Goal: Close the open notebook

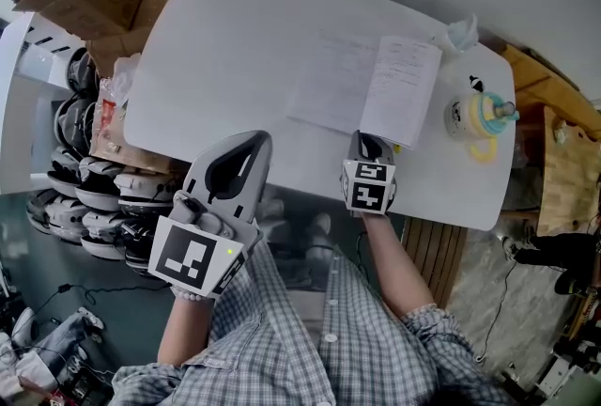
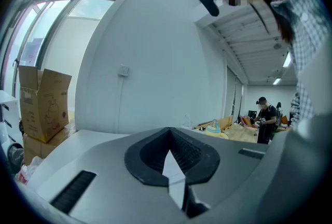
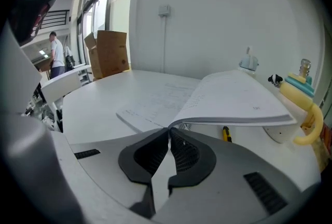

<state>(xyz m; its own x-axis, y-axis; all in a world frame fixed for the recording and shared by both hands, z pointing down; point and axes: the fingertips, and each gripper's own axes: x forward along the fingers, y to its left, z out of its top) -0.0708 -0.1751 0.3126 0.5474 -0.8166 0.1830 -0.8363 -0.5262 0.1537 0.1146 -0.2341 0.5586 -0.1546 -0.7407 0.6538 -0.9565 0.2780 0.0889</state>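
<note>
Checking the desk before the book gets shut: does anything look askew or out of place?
The notebook has its right half raised off the table while the left page lies flat; a small yellow object shows underneath. The shut right gripper sits at its near edge. Nothing looks spilled.

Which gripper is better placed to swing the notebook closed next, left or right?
Right. The right gripper, jaws together, is at the near edge of the notebook, by its raised right-hand pages; the left gripper hangs aside, clear of it.
</note>
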